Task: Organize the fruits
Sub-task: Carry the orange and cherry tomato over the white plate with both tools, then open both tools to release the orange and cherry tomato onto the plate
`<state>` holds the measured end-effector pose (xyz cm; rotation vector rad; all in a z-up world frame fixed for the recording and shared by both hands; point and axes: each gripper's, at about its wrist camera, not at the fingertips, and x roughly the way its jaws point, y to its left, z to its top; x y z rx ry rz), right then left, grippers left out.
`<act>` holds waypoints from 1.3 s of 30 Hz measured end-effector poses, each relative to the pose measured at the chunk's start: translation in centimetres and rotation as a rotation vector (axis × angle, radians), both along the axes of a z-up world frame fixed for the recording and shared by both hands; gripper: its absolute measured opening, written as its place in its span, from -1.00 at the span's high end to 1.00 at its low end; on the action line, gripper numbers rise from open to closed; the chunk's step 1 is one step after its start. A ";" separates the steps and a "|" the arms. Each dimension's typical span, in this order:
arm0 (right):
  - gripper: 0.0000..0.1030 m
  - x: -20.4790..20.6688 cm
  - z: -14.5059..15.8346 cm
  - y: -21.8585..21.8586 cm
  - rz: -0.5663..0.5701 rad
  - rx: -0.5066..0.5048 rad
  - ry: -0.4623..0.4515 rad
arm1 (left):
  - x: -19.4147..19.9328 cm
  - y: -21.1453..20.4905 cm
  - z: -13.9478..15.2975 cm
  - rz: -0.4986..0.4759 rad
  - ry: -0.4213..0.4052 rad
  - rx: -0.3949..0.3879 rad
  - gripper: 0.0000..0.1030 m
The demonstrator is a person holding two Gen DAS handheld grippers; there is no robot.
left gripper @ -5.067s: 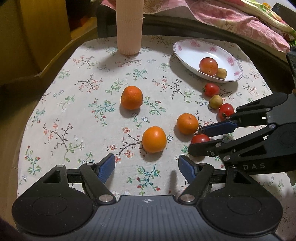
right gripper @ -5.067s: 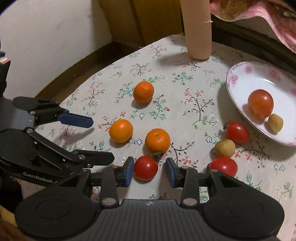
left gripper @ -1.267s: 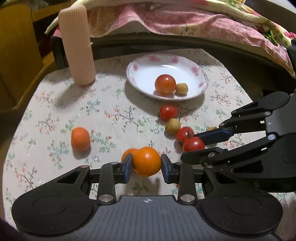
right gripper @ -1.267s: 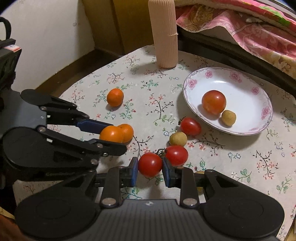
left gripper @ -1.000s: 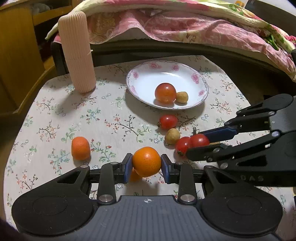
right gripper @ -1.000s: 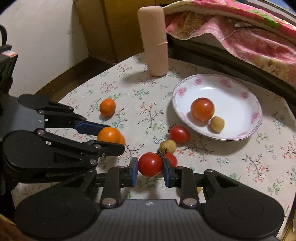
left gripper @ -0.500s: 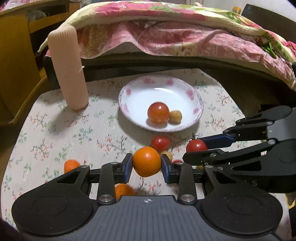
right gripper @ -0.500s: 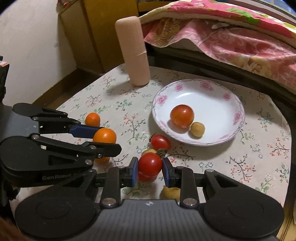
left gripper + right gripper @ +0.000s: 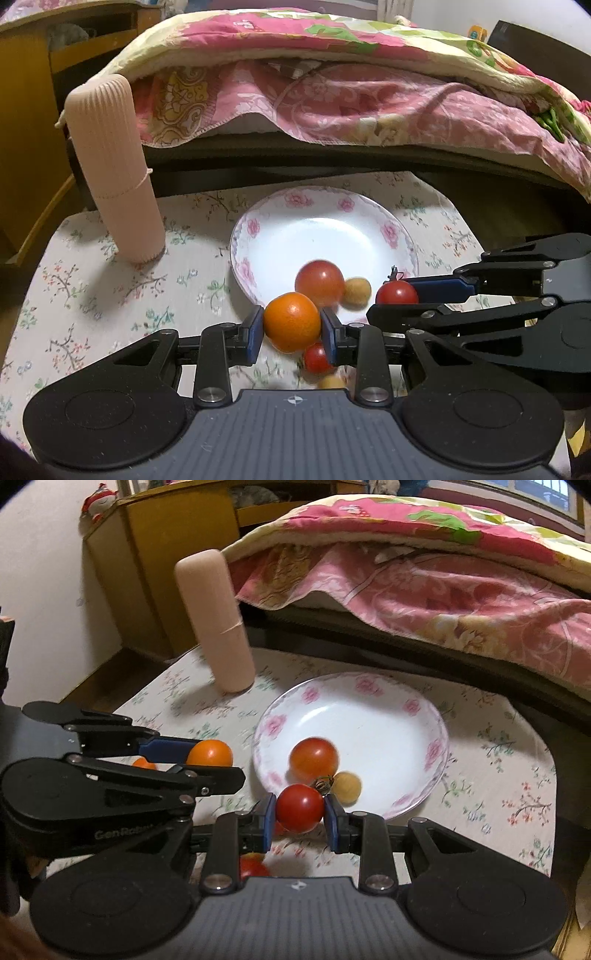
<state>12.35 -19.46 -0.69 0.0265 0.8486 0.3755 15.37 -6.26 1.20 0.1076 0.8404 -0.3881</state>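
Note:
My left gripper (image 9: 291, 329) is shut on an orange (image 9: 291, 321), held in the air just short of the near rim of the white flowered plate (image 9: 280, 206). My right gripper (image 9: 300, 815) is shut on a small red tomato (image 9: 300, 806), also raised at the plate's (image 9: 388, 694) near edge. In the plate lie a larger tomato (image 9: 313, 758) and a small yellow fruit (image 9: 346, 783). The left wrist view shows the right gripper (image 9: 402, 297) at the right with its tomato (image 9: 396, 292). In the right wrist view, the left gripper (image 9: 212, 758) appears at the left with its orange (image 9: 209, 752).
A tall ribbed pink cylinder (image 9: 110, 170) stands at the back left of the flowered tablecloth (image 9: 92, 280). More small tomatoes (image 9: 316, 357) and a yellow fruit (image 9: 331, 381) lie on the cloth below the grippers. An orange (image 9: 144, 763) sits further left. A bed with a pink quilt (image 9: 351, 92) lies behind.
Both grippers have moved forward toward the plate and slightly up, each still carrying its fruit. The loose fruit on the cloth has dropped below them in view.

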 end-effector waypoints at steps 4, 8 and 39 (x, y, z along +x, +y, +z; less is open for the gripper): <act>0.44 1.2 -0.1 -0.3 -0.017 -0.009 -0.010 | 1.3 -0.2 -0.1 0.014 0.004 -0.015 0.24; 0.44 2.3 -0.1 -0.6 -0.032 -0.018 -0.028 | 2.6 -0.4 -0.1 0.027 -0.001 -0.019 0.24; 0.43 6.5 -2.7 -1.5 -0.074 -0.040 -0.046 | 6.9 -1.0 -2.4 0.057 0.020 -0.023 0.16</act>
